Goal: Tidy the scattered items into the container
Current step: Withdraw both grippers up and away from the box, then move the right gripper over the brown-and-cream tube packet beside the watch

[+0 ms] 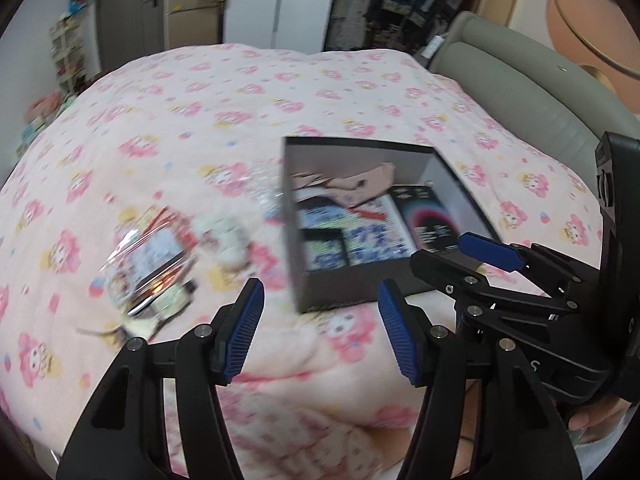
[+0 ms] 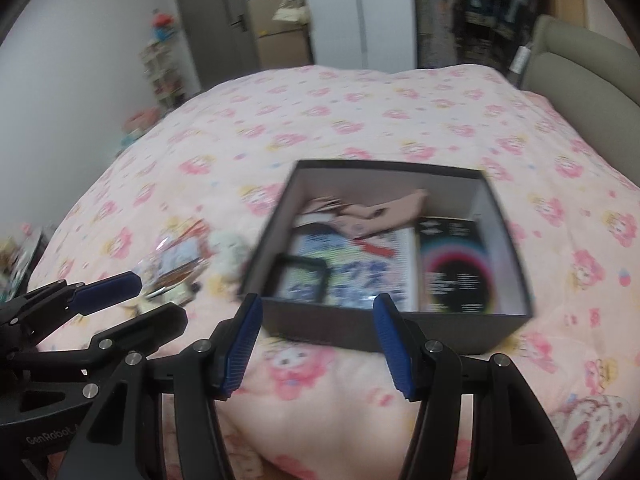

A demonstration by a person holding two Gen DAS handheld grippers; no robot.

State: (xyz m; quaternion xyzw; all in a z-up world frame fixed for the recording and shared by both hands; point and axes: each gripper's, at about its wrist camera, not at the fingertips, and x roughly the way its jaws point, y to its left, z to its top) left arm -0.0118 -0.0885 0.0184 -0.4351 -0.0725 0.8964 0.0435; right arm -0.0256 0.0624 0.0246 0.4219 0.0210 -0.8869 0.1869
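A dark open box point(image 1: 316, 284) point(image 2: 360, 334) sits on the pink bed and holds printed packets and a beige item. Left of it lie clear-wrapped packets point(image 1: 148, 264) point(image 2: 176, 260) and a small white plush point(image 1: 224, 236) point(image 2: 230, 250). My left gripper point(image 1: 320, 328) is open and empty, above the quilt just short of the box's near corner. My right gripper point(image 2: 318, 344) is open and empty at the box's near wall. Each gripper shows in the other's view: the right one point(image 1: 464, 256) by the box, the left one point(image 2: 156, 300) near the packets.
The pink flower-print quilt point(image 1: 200, 120) point(image 2: 360, 120) covers the whole bed. A grey padded headboard point(image 1: 520, 92) point(image 2: 580, 64) stands at the right. Shelves and toys point(image 1: 68, 52) line the far left wall, with a door and wardrobes behind.
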